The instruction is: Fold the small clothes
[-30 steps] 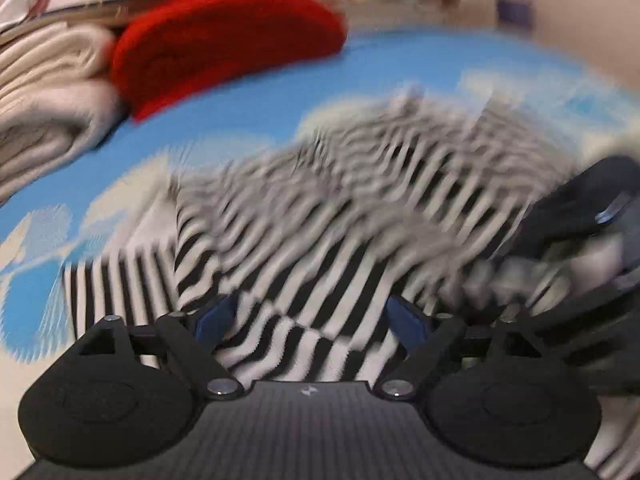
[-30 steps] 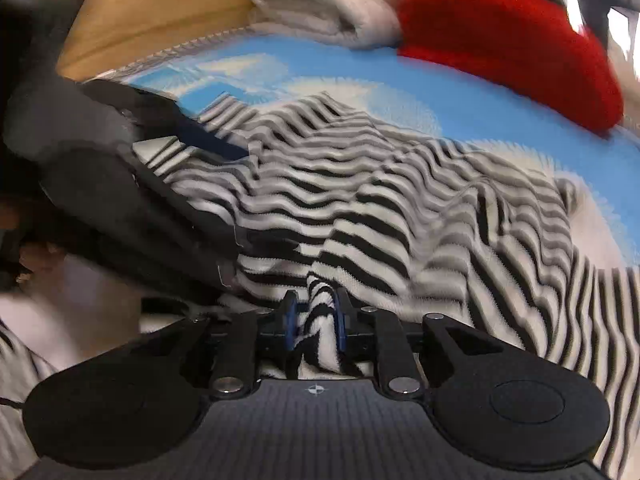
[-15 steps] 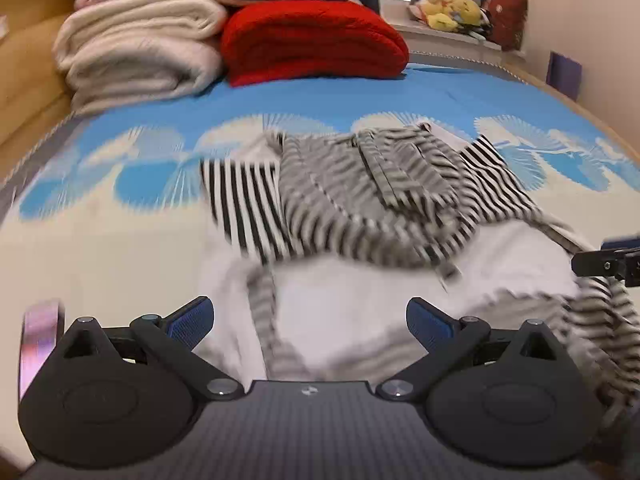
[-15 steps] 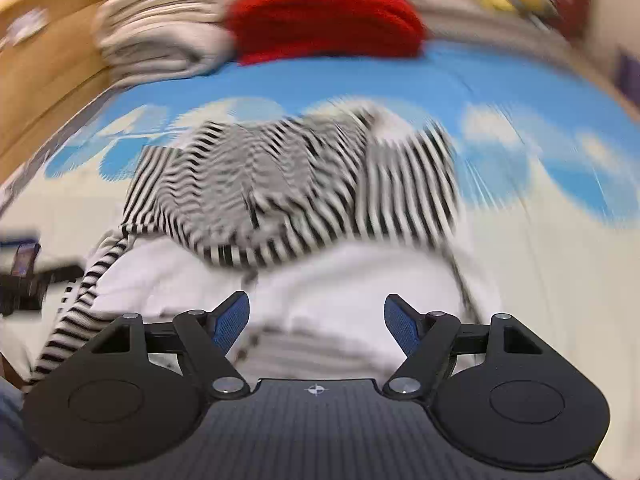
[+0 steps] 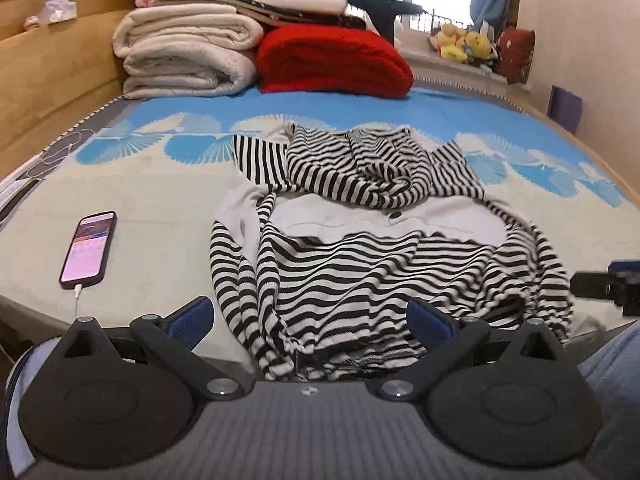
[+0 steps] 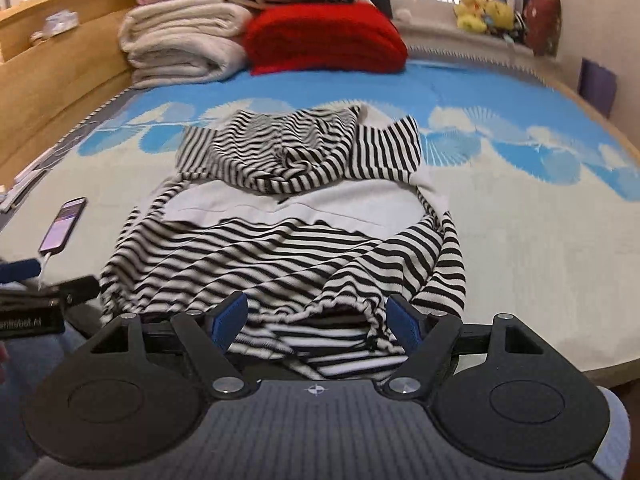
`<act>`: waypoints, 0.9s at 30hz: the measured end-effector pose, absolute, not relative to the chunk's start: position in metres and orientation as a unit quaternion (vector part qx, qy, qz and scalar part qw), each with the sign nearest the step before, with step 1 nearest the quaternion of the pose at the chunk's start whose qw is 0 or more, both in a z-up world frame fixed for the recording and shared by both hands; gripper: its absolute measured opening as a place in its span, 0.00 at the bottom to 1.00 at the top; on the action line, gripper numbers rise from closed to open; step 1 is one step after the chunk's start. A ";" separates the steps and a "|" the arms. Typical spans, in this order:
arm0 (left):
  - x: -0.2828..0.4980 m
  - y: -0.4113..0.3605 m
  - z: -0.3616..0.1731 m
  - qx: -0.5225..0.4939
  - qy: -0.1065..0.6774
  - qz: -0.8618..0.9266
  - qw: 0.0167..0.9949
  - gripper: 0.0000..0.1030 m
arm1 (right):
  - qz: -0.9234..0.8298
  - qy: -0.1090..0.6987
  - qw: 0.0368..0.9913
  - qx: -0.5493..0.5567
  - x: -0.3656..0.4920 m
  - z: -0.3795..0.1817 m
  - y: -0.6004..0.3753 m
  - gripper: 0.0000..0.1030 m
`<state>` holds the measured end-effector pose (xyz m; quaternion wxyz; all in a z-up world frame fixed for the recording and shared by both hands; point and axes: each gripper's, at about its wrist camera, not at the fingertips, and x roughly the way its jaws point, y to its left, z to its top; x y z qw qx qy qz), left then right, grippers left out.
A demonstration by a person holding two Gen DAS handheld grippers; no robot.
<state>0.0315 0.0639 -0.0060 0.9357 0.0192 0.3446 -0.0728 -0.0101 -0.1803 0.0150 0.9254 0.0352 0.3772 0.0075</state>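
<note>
while both grippers hang over the near edge of the bed (image 5: 152,200), the striped garment (image 5: 360,264) lies in the middle of each view, crumpled and only partly folded. its black-and-white top part is bunched toward the upper centre of the frame, a plain pale band crosses just below that, and a wider striped part spreads down toward the lower centre, with its hem rumpled at the mattress edge.

the left gripper (image 5: 310,316) sits at the bottom of its own view with its blue pads spread as wide as they go, nothing pinched between them; the cloth shows in the gap but lies on the bed below. the right gripper (image 6: 318,322) has just been opening its jaws, and they now stand well apart, the rumpled hem visible between the pads and not gripped.

in the left wrist view a lit phone (image 5: 89,249) lies on the sheet at the left, near the garment but not touching it, a white cable plugged into its near end. at the upper part of the frame a red blanket (image 5: 332,60) sits folded beside a stack of cream blankets (image 5: 184,56), against a wooden bed rail (image 5: 52,64). soft toys (image 5: 464,42) line the windowsill at the upper right.
</note>
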 end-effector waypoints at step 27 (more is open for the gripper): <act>0.050 0.079 -0.006 0.035 0.329 -0.028 0.943 1.00 | -0.064 0.383 0.913 0.125 -0.004 -0.013 -0.249 0.79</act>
